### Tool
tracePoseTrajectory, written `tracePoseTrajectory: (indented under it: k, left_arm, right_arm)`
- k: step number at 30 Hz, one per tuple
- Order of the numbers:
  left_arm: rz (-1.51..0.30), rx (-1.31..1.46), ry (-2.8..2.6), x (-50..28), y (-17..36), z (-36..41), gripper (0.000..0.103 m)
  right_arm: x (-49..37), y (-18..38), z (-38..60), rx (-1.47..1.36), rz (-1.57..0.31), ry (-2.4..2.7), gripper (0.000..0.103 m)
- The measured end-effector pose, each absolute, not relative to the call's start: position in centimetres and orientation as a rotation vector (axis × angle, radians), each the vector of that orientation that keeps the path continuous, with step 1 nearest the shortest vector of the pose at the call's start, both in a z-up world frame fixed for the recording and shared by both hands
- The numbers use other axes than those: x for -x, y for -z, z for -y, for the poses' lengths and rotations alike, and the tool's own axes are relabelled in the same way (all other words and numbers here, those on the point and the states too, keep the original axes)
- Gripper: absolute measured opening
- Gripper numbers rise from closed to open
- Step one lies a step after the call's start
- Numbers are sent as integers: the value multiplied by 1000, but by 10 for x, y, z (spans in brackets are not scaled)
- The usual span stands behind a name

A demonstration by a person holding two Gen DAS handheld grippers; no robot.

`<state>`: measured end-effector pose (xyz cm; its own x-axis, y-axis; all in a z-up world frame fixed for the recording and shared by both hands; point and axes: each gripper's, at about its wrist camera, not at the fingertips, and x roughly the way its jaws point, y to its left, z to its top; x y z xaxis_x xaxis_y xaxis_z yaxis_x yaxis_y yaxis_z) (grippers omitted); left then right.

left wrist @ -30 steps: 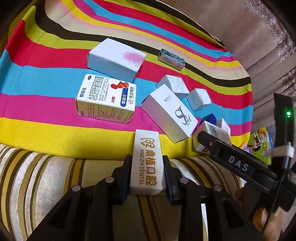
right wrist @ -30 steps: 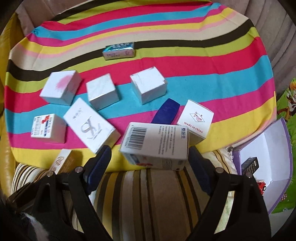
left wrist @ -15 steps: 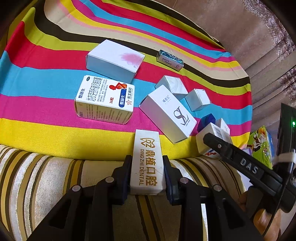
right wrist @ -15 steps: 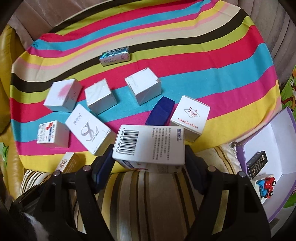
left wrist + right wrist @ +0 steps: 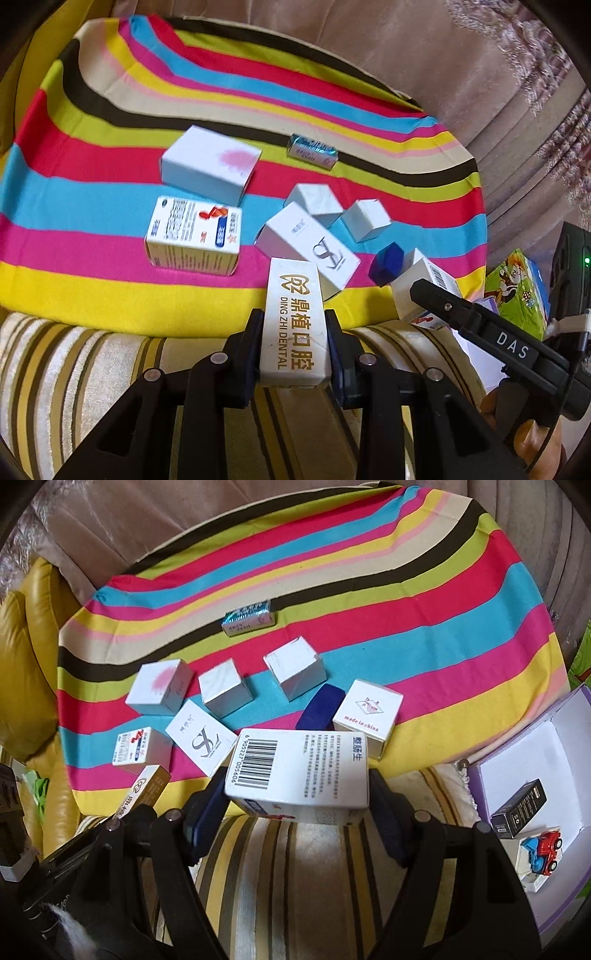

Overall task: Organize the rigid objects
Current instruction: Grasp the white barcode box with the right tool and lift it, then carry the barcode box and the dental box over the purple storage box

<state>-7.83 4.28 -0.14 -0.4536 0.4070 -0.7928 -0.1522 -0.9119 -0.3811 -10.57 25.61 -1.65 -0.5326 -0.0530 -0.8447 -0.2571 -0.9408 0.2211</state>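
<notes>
Now both pairs of jaws are clamped on cartons, the left gripper (image 5: 293, 332) pinching the dental box (image 5: 293, 317) and the right gripper (image 5: 297, 797) holding the barcoded carton (image 5: 299, 768) across its width, so carrying is seemingly in hand, and next each needs placing, perhaps in the open purple box (image 5: 524, 775).

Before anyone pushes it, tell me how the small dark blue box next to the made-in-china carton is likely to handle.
The dark blue box looks stiff, with rounded corners, so it should probably slide rather than roll. It seems small and likely light. It lies close to the made-in-china carton, so a push that way would likely shove that too.
</notes>
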Motion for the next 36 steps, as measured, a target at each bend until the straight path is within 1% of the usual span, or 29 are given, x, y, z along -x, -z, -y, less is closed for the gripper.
tracePoseTrajectory:
  k: [13, 19, 31, 36]
  left_arm:
    - [259, 1359, -2412, 69, -18, -71, 33]
    - [190, 1360, -2392, 64, -20, -94, 33]
    - [89, 1353, -2345, 59, -24, -132, 33]
    - [20, 1340, -2304, 56, -26, -161, 33]
  right_arm:
    - [95, 10, -286, 1408, -707, -2628, 75]
    - [86, 10, -308, 1369, -845, -2641, 75]
    - [68, 9, -357, 1291, -981, -2609, 75]
    - [53, 10, -387, 1238, -1014, -2568, 75]
